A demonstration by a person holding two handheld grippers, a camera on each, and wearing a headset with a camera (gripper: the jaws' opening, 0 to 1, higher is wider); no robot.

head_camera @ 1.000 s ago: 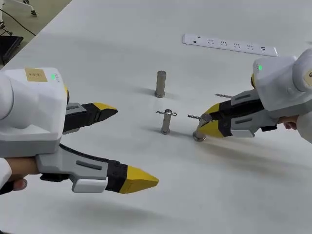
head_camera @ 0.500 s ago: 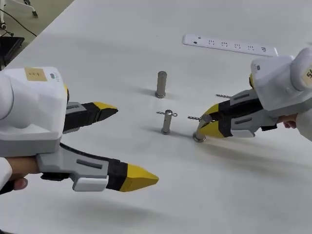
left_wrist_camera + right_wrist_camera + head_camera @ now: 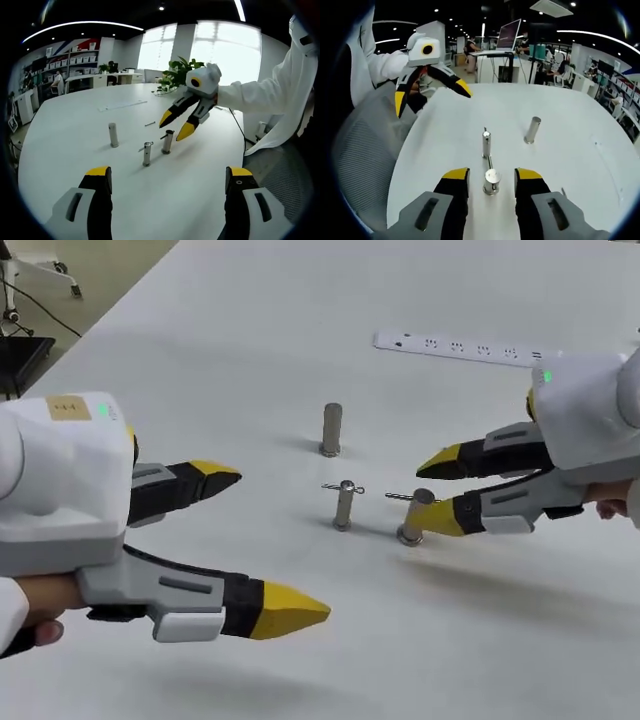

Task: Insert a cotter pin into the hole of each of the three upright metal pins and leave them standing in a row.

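Right gripper (image 3: 424, 495), jaws apart, straddles the near pin (image 3: 411, 522), whose head carries a cotter (image 3: 398, 497). The middle pin (image 3: 344, 508), at its 9 o'clock, holds a second cotter (image 3: 342, 487). The bare pin (image 3: 330, 429) stands at that one's 12 o'clock. Left gripper (image 3: 283, 542), jaws wide apart and empty, hovers at 8 o'clock.

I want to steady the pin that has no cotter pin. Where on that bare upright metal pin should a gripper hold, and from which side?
Probably the bare metal pin low on its shaft, jaws level across the round body, top kept free. Come from its left with the open left gripper; the middle pin stands in front of it.
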